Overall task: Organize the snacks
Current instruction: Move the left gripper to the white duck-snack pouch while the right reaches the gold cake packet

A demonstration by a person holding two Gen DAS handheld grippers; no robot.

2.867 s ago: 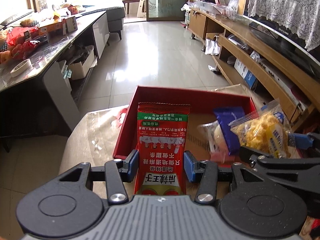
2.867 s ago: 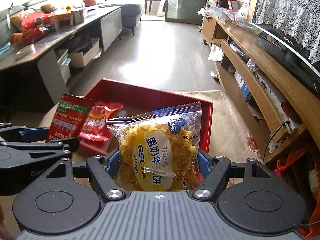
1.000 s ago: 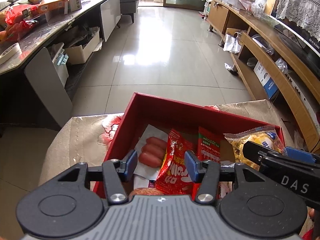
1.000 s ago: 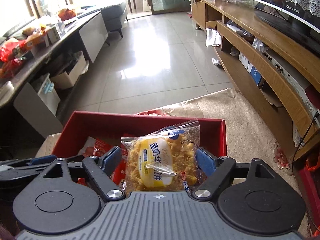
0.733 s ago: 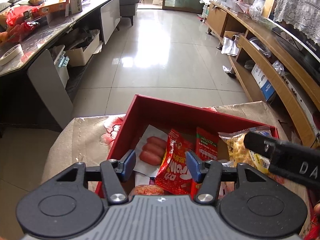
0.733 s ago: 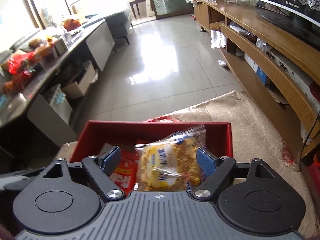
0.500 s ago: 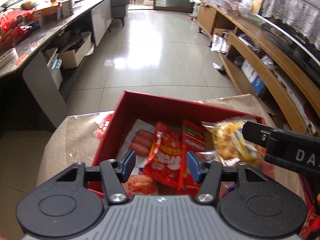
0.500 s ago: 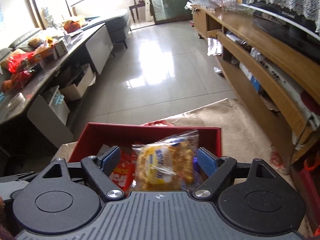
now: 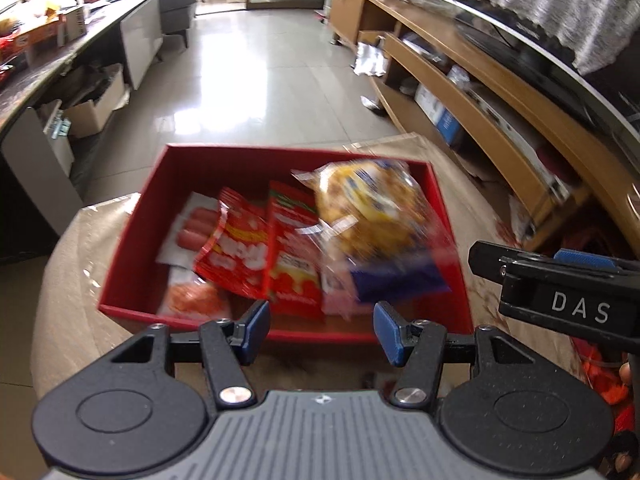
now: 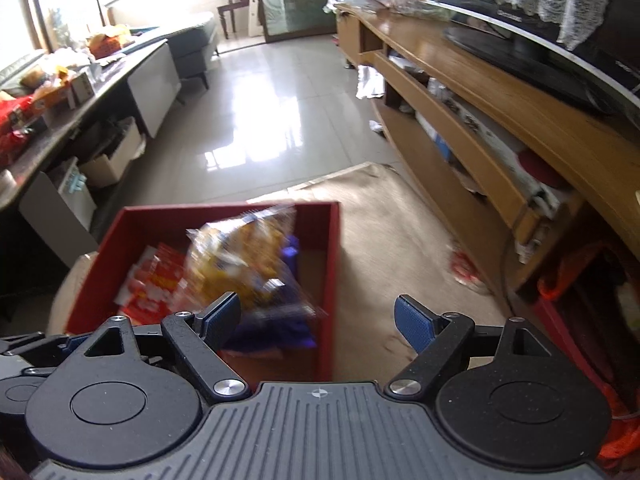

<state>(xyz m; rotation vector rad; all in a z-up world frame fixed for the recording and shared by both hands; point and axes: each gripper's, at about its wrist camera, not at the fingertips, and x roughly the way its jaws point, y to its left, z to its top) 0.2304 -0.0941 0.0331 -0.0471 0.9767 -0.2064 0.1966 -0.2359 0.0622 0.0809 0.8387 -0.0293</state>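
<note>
A red box point(image 9: 192, 160) stands on the beige-covered table and holds several snacks. A clear bag of yellow waffle cakes point(image 9: 368, 204) lies blurred on top at the box's right, over a blue packet point(image 9: 396, 276). Two red packets point(image 9: 236, 248) and sausages point(image 9: 192, 228) lie to the left. My left gripper point(image 9: 320, 330) is open and empty at the box's near wall. My right gripper point(image 10: 316, 318) is open and empty, drawn back over the box's right wall point(image 10: 330, 264); the waffle bag point(image 10: 236, 252) lies blurred in the box.
The beige table cover point(image 10: 384, 216) spreads right of the box. A long wooden TV cabinet point(image 10: 500, 120) runs along the right. A cluttered counter point(image 9: 48, 52) runs along the left, with tiled floor point(image 9: 256, 72) beyond the table.
My right gripper has opened and let go of the waffle bag, which now lies in the box. Both grippers have drawn back from the box. The left one stays open.
</note>
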